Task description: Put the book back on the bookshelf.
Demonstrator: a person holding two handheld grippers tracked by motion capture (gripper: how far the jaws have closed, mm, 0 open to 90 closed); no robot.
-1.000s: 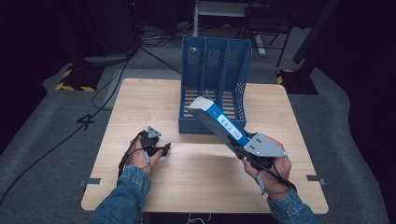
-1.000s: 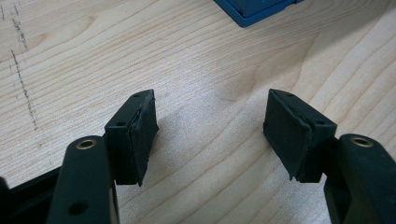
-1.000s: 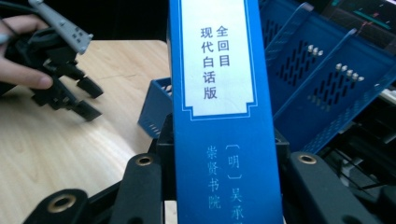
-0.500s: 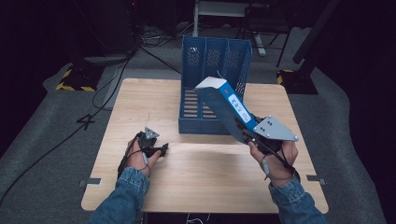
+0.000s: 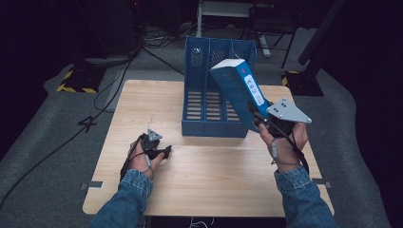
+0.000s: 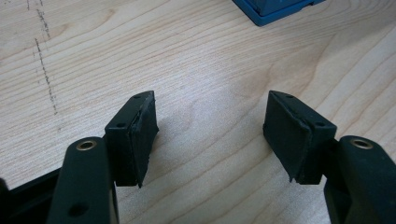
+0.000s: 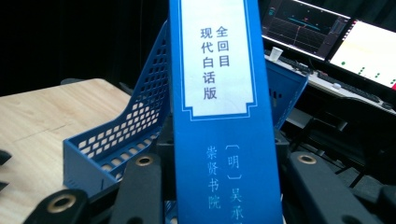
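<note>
Since the earlier frames the book [image 5: 238,86] has swung up from a low slant to a steep tilt, top end leaning left over the blue file rack [image 5: 209,111] – the right hand [image 5: 283,142] is higher and closer to the rack's front right corner. The right gripper [image 5: 259,118] is clenched on the book's lower end; in the right gripper view the blue spine [image 7: 224,116] w/ its white label stands between the two black jaws. The left gripper [image 5: 161,153] hasn't moved – it rests on the wooden table [image 5: 142,104] near the front left, jaws spread w/ nothing between the pads [image 6: 140,135], well apart from the rack, whose corner [image 6: 271,9] sits at the top edge of the left gripper view.

Monitors [image 7: 327,32] glow on a desk behind the rack in the right gripper view. Cables [image 5: 109,90] trail over the grey floor at left. The book's lower end is hidden behind the grey gripper plate [image 5: 287,111]; the label text is too small to read from the high view.
</note>
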